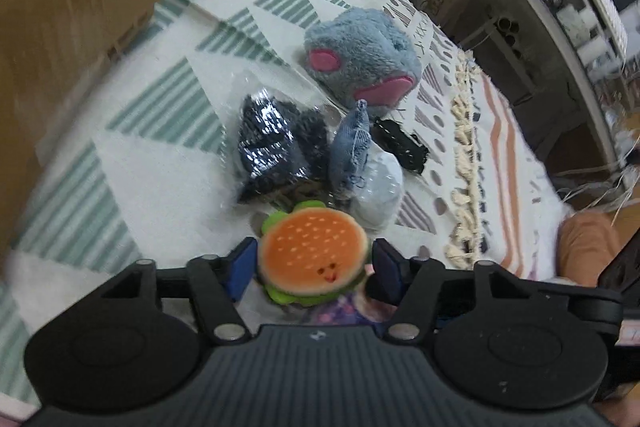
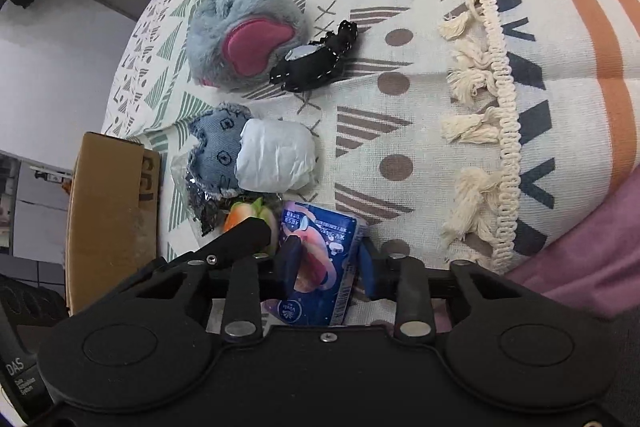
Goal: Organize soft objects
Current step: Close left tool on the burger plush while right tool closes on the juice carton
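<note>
Left wrist: burger plush (image 1: 314, 259) between jaws, gripped | right wrist: tissue pack (image 2: 320, 263) clamped between jaws

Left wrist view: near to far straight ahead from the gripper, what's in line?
Left gripper → burger plush → denim toy → grey plush.

The hamburger plush (image 1: 313, 255) is orange with pale specks, green lettuce edges and a red smile. The furry toy (image 1: 360, 61) is grey-blue with pink patches, and the tissue pack (image 2: 320, 263) is dark blue with peach-pink print. The rug (image 2: 400, 131) is cream, patterned with green striped triangles, brown dots and an orange stripe.
</note>
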### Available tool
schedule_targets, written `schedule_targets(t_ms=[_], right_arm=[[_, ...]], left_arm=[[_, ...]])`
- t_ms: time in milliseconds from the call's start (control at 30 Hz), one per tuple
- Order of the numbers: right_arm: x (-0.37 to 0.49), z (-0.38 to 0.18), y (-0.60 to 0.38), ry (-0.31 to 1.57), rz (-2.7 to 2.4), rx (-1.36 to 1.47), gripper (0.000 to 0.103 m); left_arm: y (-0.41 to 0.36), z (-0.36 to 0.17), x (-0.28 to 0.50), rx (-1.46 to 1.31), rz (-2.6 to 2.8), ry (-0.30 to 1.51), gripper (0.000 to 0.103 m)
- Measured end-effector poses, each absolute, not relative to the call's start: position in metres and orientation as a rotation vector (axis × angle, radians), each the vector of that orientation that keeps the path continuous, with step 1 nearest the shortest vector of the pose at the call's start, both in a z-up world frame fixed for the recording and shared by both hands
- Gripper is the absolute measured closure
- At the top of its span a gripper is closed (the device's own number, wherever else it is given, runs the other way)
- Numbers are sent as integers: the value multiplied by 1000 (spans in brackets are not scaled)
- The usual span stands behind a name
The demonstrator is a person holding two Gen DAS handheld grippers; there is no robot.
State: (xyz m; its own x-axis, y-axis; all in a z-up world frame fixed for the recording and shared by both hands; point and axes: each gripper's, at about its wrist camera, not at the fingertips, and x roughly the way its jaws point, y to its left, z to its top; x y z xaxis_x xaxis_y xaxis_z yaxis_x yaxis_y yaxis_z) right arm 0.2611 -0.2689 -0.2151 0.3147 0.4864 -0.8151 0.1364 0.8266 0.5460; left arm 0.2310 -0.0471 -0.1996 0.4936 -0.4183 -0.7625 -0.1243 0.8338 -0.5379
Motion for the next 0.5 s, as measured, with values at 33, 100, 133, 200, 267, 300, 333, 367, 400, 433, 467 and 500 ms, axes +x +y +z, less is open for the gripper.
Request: schedule_targets(t_ms=[33,100,133,200,267,300,333,367,400,433,467,500], right_arm=[[261,-214,-268,1244,248,579,73],[259,-211,-266,1225,249,563,75],[257,-209,-264,1209,251,559,76],[253,-204,-262,1180,254,546,78],[249,-199,-262,1155,249,535,79],[245,-194,-262,1135,234,522,79],[243,-190,-264,1120,219,512,79],[240,-185,-264,1104,210,498,80],[238,-182,-265,1093,207,491,80],[236,-178,-265,1086,200,484,81],[234,-175,-266,1082,193,476,81],[232,-172,-266,1079,189,468,81]], left_arm=[[-47,-200,230,-592,-195,1051,48],[-47,-198,228,-587,-186,1049,53],[-46,-197,227,-582,-179,1049,56],[-48,-191,224,-553,-171,1043,58],[-50,-183,218,-526,-173,1015,59],[-51,-179,215,-515,-173,1000,59],[-53,-174,212,-504,-173,987,59],[-54,-170,209,-493,-171,977,59],[-56,-165,207,-480,-166,967,59],[-57,-161,205,-468,-161,957,59],[-57,-156,201,-456,-156,944,59],[-57,-151,198,-449,-154,932,59]])
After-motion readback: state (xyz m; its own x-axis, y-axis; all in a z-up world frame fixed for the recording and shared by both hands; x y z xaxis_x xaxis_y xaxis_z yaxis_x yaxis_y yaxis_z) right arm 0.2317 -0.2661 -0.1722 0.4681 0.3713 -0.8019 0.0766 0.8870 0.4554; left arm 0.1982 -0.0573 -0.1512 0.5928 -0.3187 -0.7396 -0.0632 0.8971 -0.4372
